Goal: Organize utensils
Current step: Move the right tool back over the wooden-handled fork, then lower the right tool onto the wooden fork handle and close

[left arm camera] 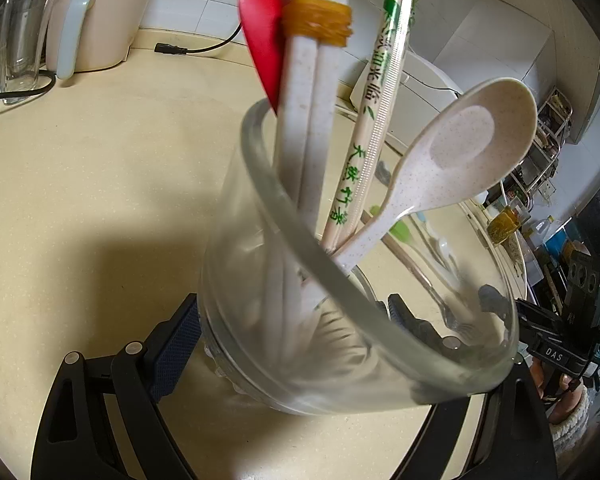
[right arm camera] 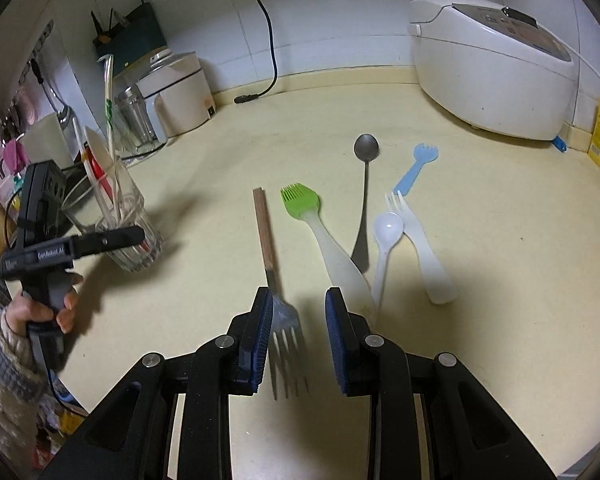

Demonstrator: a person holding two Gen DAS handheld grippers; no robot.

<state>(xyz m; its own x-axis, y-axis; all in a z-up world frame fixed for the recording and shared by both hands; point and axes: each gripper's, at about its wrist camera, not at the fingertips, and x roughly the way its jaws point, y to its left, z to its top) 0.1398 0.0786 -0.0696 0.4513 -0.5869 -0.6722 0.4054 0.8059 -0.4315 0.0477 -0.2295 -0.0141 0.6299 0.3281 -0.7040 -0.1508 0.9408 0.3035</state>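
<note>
My left gripper (left arm camera: 292, 328) is shut on a clear glass cup (left arm camera: 339, 360), tilted in the left wrist view. In the cup stand white chopsticks (left arm camera: 303, 120) bound with a yellow band, a red spoon (left arm camera: 262, 36), wrapped bamboo chopsticks (left arm camera: 373, 112) and a speckled white spoon (left arm camera: 459, 152). My right gripper (right arm camera: 300, 294) is open, low over a wooden-handled fork (right arm camera: 286, 320) whose tines lie between its fingers, untouched. On the counter beyond lie a green brush (right arm camera: 301, 202), a metal spoon (right arm camera: 366, 147), a blue spork (right arm camera: 415, 164), a white spoon (right arm camera: 387, 226) and a white fork (right arm camera: 423, 256).
A white rice cooker (right arm camera: 487, 76) stands at the back right, a white appliance (right arm camera: 180, 92) and glass jars (right arm camera: 134, 116) at the back left. A loose power plug (right arm camera: 246, 99) lies by the wall. A person's hand (right arm camera: 40, 308) holds the left gripper's handle.
</note>
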